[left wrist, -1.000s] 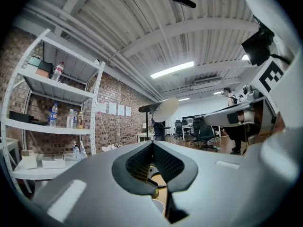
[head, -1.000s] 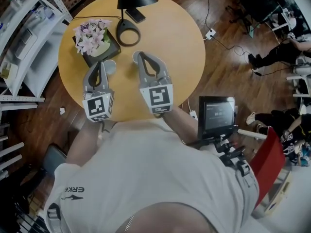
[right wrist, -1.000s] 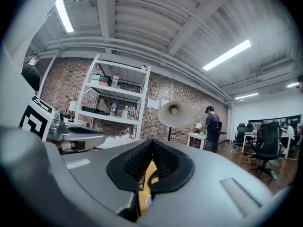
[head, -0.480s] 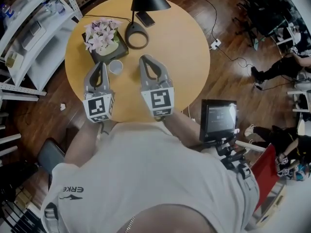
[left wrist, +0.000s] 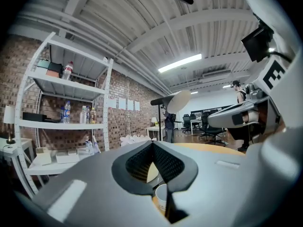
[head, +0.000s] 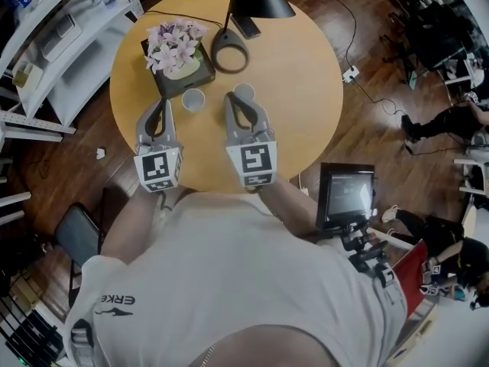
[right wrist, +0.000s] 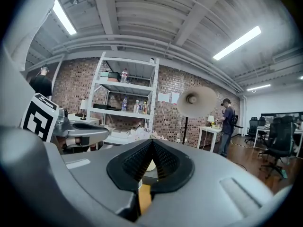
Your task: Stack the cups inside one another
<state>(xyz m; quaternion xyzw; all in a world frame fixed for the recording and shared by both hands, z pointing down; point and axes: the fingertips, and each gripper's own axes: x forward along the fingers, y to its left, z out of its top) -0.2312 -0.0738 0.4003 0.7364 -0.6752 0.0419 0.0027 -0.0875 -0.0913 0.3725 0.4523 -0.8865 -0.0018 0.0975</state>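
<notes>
Shifted left gripper and right gripper, jaws together and empty, sideways off left cup and right cup; probably light, crushable, so pinch rim wall gently.

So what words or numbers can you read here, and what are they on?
"ERKE": on the person's white shirt, near the sleeve.
Left gripper and right gripper: their cubes show only black-and-white squares, no letters.
Bottles on the shelf: labels too small to read.
Screen: too blurred to read.
</notes>
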